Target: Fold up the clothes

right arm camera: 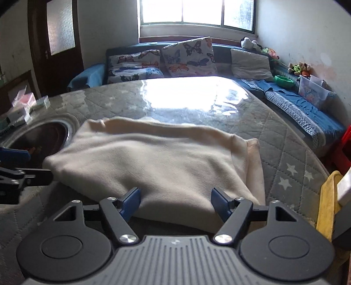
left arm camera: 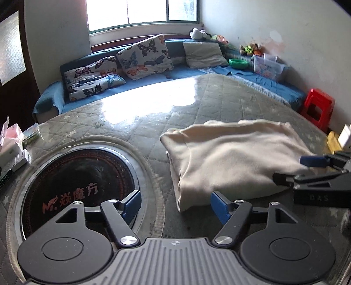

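Both grippers tip downward toward a table with a gray quilted cover [right arm camera: 285, 140]. The left gripper [left arm camera: 175, 206] sits low by the near left corner of a folded cream cloth [left arm camera: 230, 162], and the right gripper [right arm camera: 175, 202] sits at the near edge of the same cloth. In the left wrist view the right gripper comes in from the right side, its tips at the cloth's near right edge. In front of the left fingers and a bit to the left there is a round black cooker plate [left arm camera: 79, 186] set into the table. Far past the fingers are butterfly pillows [left arm camera: 142, 56], a window [right arm camera: 197, 13] and a red stool [left arm camera: 318, 107]. Small boxes [left arm camera: 13, 149] lie off to the left. Nothing stands between the fingers and the cloth. The left fingers [left arm camera: 219, 207] are spread wide and hold nothing; the cloth corner is just past the right one. The right fingers [right arm camera: 131, 202] are spread wide too, with the cloth's near edge lying between them, but they do not pinch it.
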Demonstrator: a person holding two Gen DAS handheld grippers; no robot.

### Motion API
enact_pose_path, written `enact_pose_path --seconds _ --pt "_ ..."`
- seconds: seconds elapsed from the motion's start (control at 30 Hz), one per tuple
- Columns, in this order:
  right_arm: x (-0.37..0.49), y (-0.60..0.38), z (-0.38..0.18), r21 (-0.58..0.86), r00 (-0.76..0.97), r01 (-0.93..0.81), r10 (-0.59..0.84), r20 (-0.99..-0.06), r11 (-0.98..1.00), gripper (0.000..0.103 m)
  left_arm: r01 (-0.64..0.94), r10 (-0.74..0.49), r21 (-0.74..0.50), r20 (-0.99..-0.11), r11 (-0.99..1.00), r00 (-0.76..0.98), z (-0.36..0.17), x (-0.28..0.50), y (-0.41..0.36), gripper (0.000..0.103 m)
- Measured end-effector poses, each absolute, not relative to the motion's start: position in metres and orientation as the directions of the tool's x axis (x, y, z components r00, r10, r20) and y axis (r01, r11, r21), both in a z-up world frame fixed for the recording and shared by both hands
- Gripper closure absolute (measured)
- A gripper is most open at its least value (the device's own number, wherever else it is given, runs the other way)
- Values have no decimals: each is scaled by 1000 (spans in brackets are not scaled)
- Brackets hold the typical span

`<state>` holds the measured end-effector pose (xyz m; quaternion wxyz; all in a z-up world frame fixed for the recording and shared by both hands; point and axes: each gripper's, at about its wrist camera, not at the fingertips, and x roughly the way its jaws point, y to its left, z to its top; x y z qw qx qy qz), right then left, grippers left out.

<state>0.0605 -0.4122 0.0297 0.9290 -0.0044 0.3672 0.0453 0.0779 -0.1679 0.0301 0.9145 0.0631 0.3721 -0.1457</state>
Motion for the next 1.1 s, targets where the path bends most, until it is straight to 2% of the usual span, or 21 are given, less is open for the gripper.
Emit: enact_pose_path --seconds 0.27,0.43,0.8,1.1 --pt "58 -407 23 2 725 -106 79 -684 994 25 271 -183 9 -714 963 676 19 93 -173 30" --pt "50 -407 30 11 739 -109 89 -668 994 22 251 -197 -39 -737 967 647 9 95 -166 30" --pt "59 -403 33 39 756 -93 96 -647 995 20 226 -231 -103 -705 969 671 23 98 -159 30" --pt "65 -398 17 19 737 -97 85 -670 995 14 242 -181 -20 -726 970 664 3 103 -172 30"
